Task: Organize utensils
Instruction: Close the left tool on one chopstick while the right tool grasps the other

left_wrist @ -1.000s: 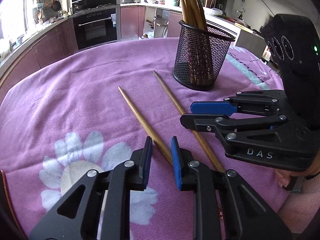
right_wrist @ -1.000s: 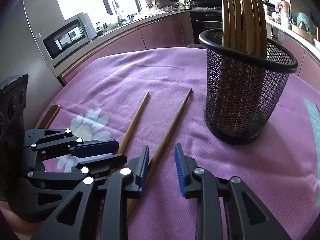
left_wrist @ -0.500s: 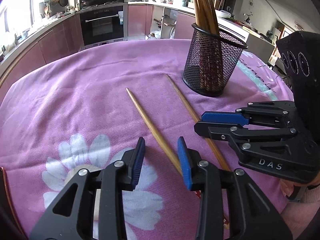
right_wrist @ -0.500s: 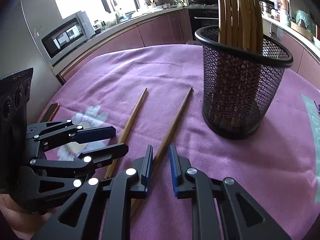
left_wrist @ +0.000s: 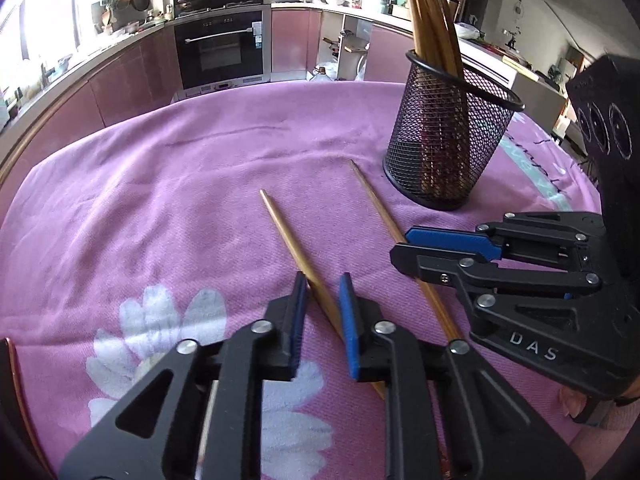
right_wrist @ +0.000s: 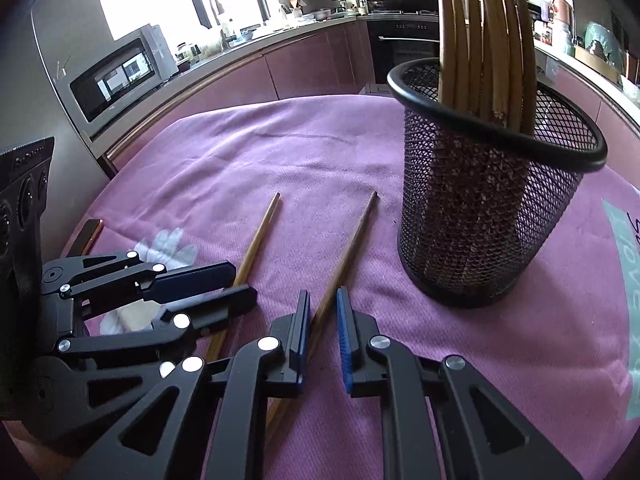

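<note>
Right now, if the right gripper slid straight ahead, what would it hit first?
Likely nothing solid: the right gripper straddles a chopstick that runs ahead between its jaws. The mesh cup seems just right of that line, though depth is unclear.

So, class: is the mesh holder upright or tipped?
Upright. The mesh holder stands on its base on the purple cloth, with chopsticks standing inside.

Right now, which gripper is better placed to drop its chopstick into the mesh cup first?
Probably the right gripper. It straddles the chopstick lying nearer the mesh cup; the left gripper straddles the farther chopstick. Neither looks clamped yet.
</note>
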The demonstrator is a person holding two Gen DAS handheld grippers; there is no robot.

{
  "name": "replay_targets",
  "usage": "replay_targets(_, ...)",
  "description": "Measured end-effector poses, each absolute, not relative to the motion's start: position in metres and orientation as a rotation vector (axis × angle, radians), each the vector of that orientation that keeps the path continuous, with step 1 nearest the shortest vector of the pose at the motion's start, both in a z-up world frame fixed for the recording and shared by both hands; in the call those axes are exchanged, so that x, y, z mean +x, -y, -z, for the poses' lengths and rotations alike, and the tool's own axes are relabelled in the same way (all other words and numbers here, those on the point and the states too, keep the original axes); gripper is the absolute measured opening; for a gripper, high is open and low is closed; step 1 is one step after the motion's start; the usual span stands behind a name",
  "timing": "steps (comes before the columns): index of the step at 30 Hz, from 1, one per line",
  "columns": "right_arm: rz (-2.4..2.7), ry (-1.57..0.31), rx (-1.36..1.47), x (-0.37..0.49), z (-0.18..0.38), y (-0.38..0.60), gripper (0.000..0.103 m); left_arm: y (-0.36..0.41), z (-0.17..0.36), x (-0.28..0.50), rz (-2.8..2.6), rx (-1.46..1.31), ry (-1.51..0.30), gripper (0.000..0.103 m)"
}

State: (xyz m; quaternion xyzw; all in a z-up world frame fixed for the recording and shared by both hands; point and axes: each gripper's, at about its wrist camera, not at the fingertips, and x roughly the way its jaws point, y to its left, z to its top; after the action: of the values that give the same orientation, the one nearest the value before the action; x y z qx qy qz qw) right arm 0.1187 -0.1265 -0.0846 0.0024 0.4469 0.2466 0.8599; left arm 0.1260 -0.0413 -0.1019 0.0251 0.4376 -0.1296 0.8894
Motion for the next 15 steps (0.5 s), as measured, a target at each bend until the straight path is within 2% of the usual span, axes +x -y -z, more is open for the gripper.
replay_targets(4,-0.525,-0.946,0.017,0.1161,0.0842,0.1307,0.009,0.0372,0.1014,0.1224,0.285,0.036,-0.906,0.011)
replay_targets(15,-0.518,-0.938,-0.016,0.1173,0.0841,0.1278,0.01,0.0372,0.103,0.1246,0.278,0.036,-0.912,0.012)
